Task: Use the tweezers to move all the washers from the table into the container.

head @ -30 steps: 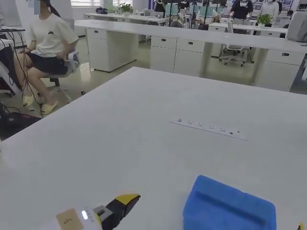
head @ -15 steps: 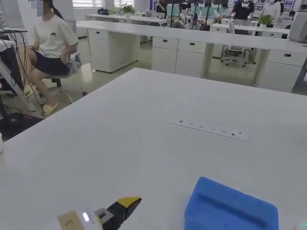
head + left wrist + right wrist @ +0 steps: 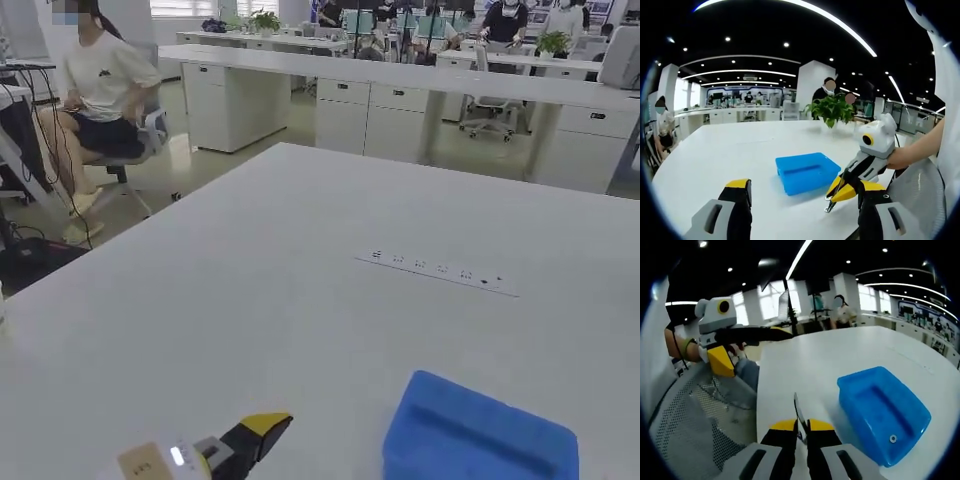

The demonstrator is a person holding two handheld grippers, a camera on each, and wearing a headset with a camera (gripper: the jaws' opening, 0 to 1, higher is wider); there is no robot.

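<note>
We find the right gripper [image 3: 799,429] clenched on the tweezers [image 3: 797,412], the left gripper [image 3: 805,202] released. The container [image 3: 875,405], one washer [image 3: 893,438] inside, sits near the desk's [image 3: 300,300] near edge, right of the tweezers' tips

Looking like an open-plan office. White desk rows [image 3: 400,75] are running across 12 to 2 o'clock in the head view, with drawer units [image 3: 340,110] sitting under them and a swivel chair [image 3: 490,105] standing at 1. People [image 3: 505,18] are sitting at the far desks, and one person [image 3: 100,85] is sitting on a chair at 10. A potted plant [image 3: 552,40] is standing on a desktop, ceiling strip lights [image 3: 740,57] are glowing, and a socket strip [image 3: 437,270] is lying in the table [image 3: 250,300].
</note>
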